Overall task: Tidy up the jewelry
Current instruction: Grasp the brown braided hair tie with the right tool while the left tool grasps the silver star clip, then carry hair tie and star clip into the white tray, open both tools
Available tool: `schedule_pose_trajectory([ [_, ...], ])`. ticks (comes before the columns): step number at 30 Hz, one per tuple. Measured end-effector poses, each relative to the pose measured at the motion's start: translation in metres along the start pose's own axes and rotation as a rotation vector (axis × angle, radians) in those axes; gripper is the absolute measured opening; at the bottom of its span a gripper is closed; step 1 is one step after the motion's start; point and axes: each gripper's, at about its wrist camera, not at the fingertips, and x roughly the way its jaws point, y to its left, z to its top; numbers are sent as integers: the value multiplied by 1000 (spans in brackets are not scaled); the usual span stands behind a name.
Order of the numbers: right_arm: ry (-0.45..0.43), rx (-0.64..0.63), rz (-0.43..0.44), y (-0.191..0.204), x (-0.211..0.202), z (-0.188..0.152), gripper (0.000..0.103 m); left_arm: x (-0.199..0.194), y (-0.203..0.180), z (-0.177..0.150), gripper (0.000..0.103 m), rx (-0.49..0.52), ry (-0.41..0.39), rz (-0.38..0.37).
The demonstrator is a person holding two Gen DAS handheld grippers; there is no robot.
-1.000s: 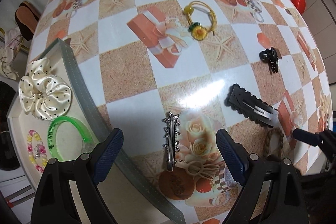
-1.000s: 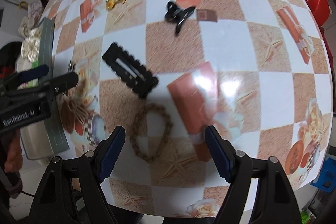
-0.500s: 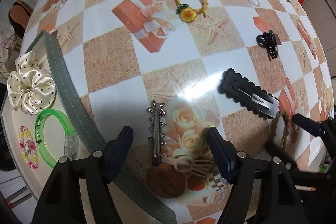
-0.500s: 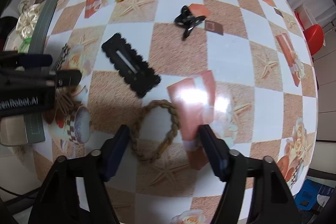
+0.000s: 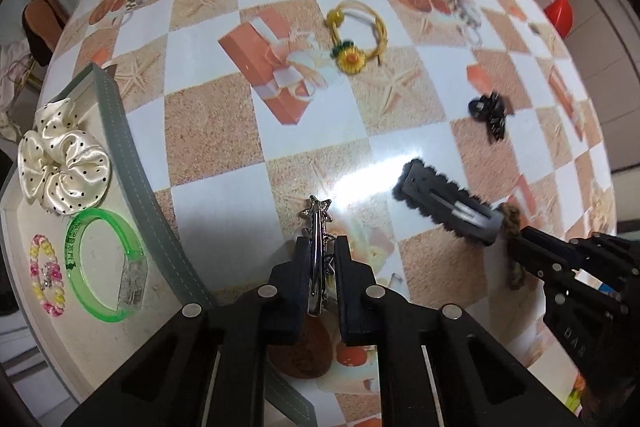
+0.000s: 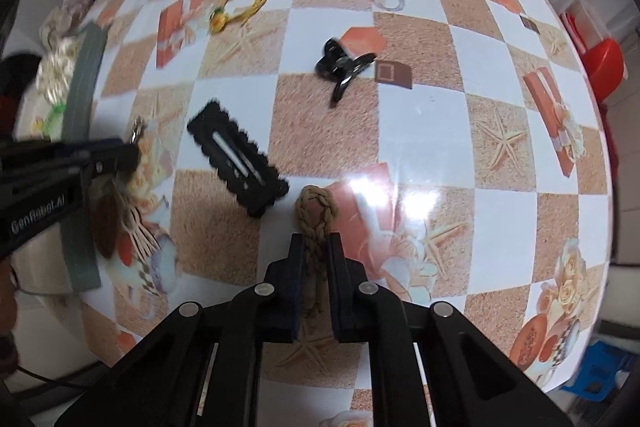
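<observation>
The silver star clip (image 5: 318, 251) lies lengthwise between the pads of my left claw (image 5: 319, 267), which has just been closing and now clenches it, gripped along its spine so it lifts level. My right claw (image 6: 314, 259) has likewise just closed, pinching the braided tan hair tie (image 6: 316, 217) flat. The grey tray (image 5: 120, 131) sits left of my left claw, already holding the scrunchie (image 5: 62, 167) and green bangle (image 5: 106, 269); I judge both pieces go there.
</observation>
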Motion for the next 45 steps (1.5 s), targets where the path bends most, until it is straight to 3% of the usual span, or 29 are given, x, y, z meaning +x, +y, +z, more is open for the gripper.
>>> schedule_pose_trajectory([
  [2,-6,34,36,-9,-4,4,2,-7,4,2,17,-25,-15,-20],
  [6,-8,119,101,-27,-10,15,2,-20,11,4,17,-63,-44,-42],
  [15,19,143,161,-39,-13,12,4,-40,31,0,17,-100,-92,-51],
  [16,39,139,157,-36,-10,10,12,-44,33,-3,17,-105,-97,-51],
  [18,51,131,150,-26,-4,7,47,-47,34,-3,17,-110,-102,-51],
  [19,44,125,153,-21,-4,3,70,-48,35,-3,17,-112,-104,-49],
  [21,27,97,144,-12,-4,-2,72,-49,35,-3,17,-111,-107,-45],
  [23,33,34,67,4,2,-4,72,-49,35,-4,17,-108,-109,-43],
  [25,58,-18,-22,17,13,-6,69,-50,36,-4,17,-112,-107,-45],
  [27,22,-99,-97,33,14,-8,58,-53,37,-5,17,-114,-109,-47],
  [28,16,-111,-83,36,12,-8,39,-55,38,-6,17,-115,-110,-48],
  [29,15,-120,-86,39,10,-8,10,-57,38,-7,17,-115,-111,-48],
  [31,34,-115,-77,39,9,-6,11,-60,40,-9,17,-117,-112,-48],
  [38,55,53,99,3,-6,1,9,-70,48,-23,17,-147,-107,-47],
  [45,60,116,143,-15,-23,5,7,-77,57,-38,17,-179,-95,-45],
])
